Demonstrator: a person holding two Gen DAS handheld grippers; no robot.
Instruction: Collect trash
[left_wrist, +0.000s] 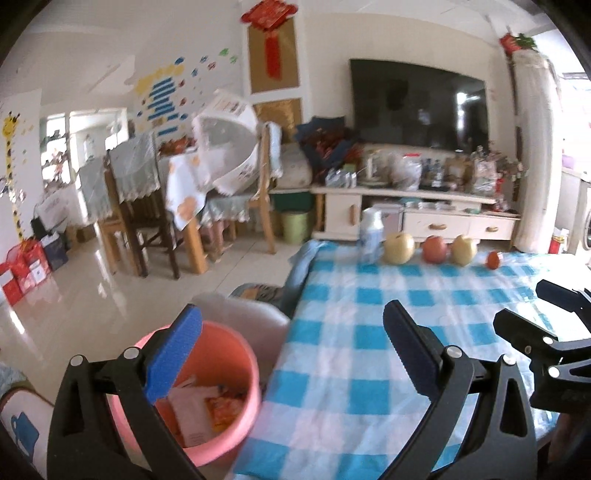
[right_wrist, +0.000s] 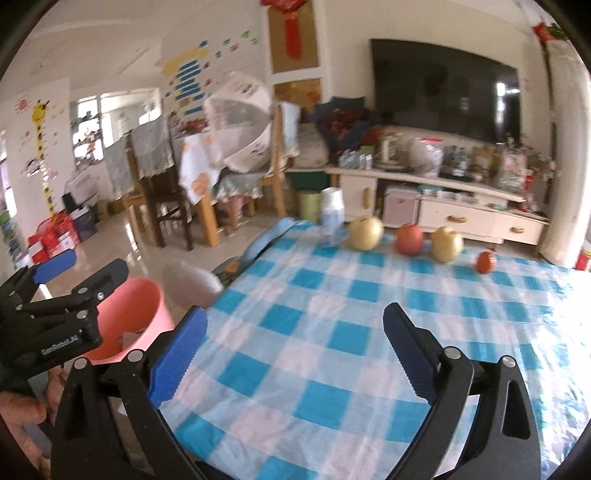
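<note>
1. The left claw (left_wrist: 291, 343) is standing wide open with nothing between its blue pads. The right claw (right_wrist: 295, 347) is also wide open and is holding nothing.

2. The pink bucket (left_wrist: 236, 354) is sitting on the floor just beside the table (left_wrist: 369, 332), at about 8 o'clock in the left claw's view. Paper and wrapper trash (left_wrist: 207, 402) is already lying inside it.

3. The checked cloth near both claws is looking bare. I am not seeing any loose trash there.

4. At the far edge of the table, around 12 o'clock, a white bottle (right_wrist: 331, 216) is standing upright, so its long side is running up and down. Two yellow pears (right_wrist: 365, 232), a red apple (right_wrist: 409, 239) and a small red fruit (right_wrist: 485, 261) are sitting in a row to its right.

5. I am guessing the bottle is the next thing to pick, if anything is. It is lying straight ahead of both claws, well apart from them, and neither hand is looking clearly nearer. The left claw is nearer to the bucket.
</note>
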